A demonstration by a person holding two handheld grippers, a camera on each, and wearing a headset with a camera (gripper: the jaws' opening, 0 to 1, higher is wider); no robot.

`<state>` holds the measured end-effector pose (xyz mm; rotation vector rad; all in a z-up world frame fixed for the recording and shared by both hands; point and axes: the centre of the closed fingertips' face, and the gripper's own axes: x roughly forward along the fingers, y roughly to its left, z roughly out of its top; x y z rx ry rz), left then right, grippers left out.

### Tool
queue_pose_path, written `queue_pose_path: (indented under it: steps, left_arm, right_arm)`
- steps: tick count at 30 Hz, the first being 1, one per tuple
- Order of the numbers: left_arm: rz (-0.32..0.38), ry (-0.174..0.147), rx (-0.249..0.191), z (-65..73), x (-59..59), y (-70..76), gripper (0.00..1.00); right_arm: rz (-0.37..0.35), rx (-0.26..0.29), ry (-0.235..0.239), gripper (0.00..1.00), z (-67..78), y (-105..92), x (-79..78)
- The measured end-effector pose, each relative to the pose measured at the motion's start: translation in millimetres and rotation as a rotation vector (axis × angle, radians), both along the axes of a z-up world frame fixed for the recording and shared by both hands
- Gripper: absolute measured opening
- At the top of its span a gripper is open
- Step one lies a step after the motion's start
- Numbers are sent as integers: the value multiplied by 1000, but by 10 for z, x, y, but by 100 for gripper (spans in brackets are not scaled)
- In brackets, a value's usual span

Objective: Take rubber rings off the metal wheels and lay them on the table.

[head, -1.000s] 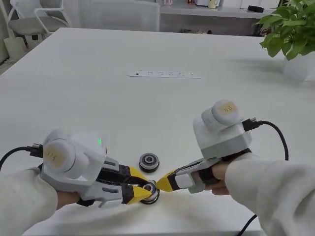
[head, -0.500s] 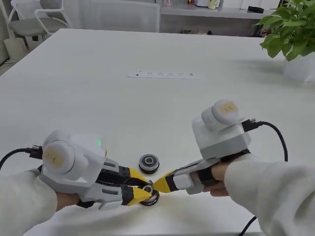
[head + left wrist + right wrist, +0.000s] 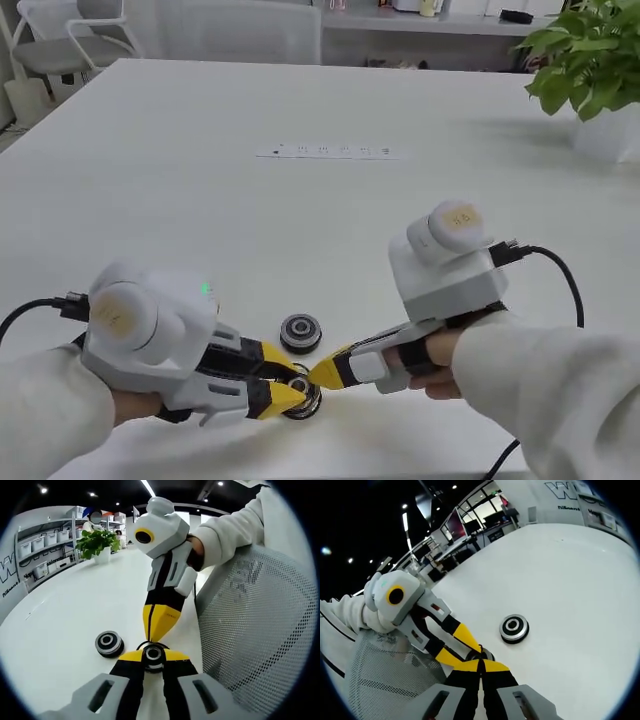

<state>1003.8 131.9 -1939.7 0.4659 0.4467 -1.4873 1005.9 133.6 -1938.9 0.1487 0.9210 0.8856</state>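
Down at the near edge of the table (image 3: pixel 330 230), my left gripper (image 3: pixel 296 385) clamps a metal wheel (image 3: pixel 153 656) between its yellow jaws. A second wheel (image 3: pixel 300 332) lies free at twelve o'clock of it. From three o'clock, my right gripper (image 3: pixel 318 376) pinches its jaws together on the clamped wheel's black rubber ring (image 3: pixel 151 642).

The left gripper (image 3: pixel 296 381) and right gripper (image 3: pixel 318 374) have pale grey bodies, black jaws and yellow tips. The near wheel (image 3: pixel 306 401) and the far wheel (image 3: pixel 300 332) at 12 o'clock are silver with black rings. The surface (image 3: pixel 250 220) is white.
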Motion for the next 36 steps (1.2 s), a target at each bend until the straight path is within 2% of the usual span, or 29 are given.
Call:
queue_pose_path:
  steps: [2, 5, 8, 12, 14, 15, 18, 24, 28, 31, 36]
  left_arm:
    - [-8, 15, 1, 7, -23, 2, 12]
    - [-15, 11, -10, 56, -40, -7, 14]
    - [-25, 19, -37, 158, -52, -17, 18]
    - [-33, 13, -63, 286, -40, 12, 24]
    - [-28, 31, -80, 365, -47, 40, 30]
    - [-31, 29, -84, 396, -53, 56, 33]
    - [-35, -6, -91, 514, -46, 124, 40]
    - [-36, 0, -79, 612, -78, 223, 58]
    - [-24, -4, -84, 675, -88, 266, 70]
    - [-10, -6, -86, 705, -80, 324, 73]
    - [64, 10, -123, 796, 2, 451, 79]
  right_arm:
    - [-3, -4, 0, 0, -4, -6, 6]
    - [-7, -8, 3, 0, -12, -14, 6]
    - [-13, -11, 5, 0, -16, -27, 17]
    - [-31, 1, 3, 0, 14, -44, 47]
    - [-35, 4, -1, 0, 31, -45, 54]
    - [-37, 7, -2, 0, 41, -43, 58]
    - [-40, 19, -6, 0, 72, -34, 63]
    - [-39, 36, -13, 0, 124, 0, 64]
    - [-30, 43, -22, 0, 158, 26, 60]
    - [-26, 58, -29, 0, 200, 53, 64]
    - [-27, 81, -36, 0, 260, 82, 72]
